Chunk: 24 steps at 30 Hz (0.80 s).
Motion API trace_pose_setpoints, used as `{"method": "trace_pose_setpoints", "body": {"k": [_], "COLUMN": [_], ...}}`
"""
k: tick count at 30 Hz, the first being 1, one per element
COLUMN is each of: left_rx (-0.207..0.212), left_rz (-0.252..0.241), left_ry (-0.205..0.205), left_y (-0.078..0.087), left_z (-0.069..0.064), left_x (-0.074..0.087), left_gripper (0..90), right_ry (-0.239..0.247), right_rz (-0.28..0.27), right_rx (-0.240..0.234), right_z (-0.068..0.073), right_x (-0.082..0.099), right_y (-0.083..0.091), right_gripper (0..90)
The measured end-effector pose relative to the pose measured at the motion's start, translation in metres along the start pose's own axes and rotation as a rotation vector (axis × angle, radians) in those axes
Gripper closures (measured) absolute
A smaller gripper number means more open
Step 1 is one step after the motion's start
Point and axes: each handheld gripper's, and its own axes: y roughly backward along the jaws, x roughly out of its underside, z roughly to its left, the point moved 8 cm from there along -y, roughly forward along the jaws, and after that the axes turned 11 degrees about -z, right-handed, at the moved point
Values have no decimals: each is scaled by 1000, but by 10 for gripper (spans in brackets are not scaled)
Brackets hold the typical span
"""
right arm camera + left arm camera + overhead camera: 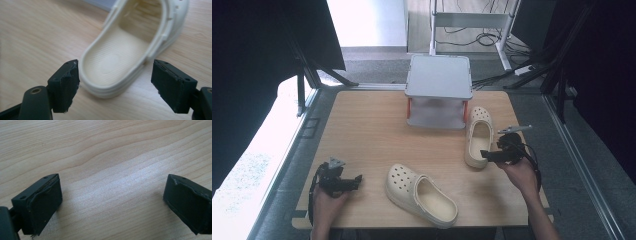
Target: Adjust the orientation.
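Right gripper (115, 75) stands wide open at the heel of a cream clog (132, 50) lying near the table's (362, 130) right edge, just beside a grey stand (438, 92); nothing is gripped. Closing on the soft heel rim could squash it or slide the shoe away. Left gripper (112, 202) rests open over bare wood, well apart from a second clog (421, 195). The first clog's toe is cut off in the right gripper view.

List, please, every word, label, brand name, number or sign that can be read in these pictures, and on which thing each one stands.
None: no text can be read in any view.
Two cream foam clogs: no readable brand.
Grey two-level plastic stand: plain.
Light wooden table: only wood grain.
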Motion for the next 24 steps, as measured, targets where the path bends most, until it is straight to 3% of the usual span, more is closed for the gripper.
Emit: {"method": "trace_pose_setpoints", "body": {"k": [9,24], "left_rx": [0,0], "left_rz": [2,3], "left_ry": [-2,-5], "left_y": [0,0], "left_z": [0,0], "left_x": [0,0], "left_gripper": [20,20], "right_ry": [-69,-118], "right_rz": [-4,48], "right_rx": [53,158], "right_z": [-29,-58], "right_x": [-11,-19], "right_y": [-23,-68], "right_gripper": [224,209]}}
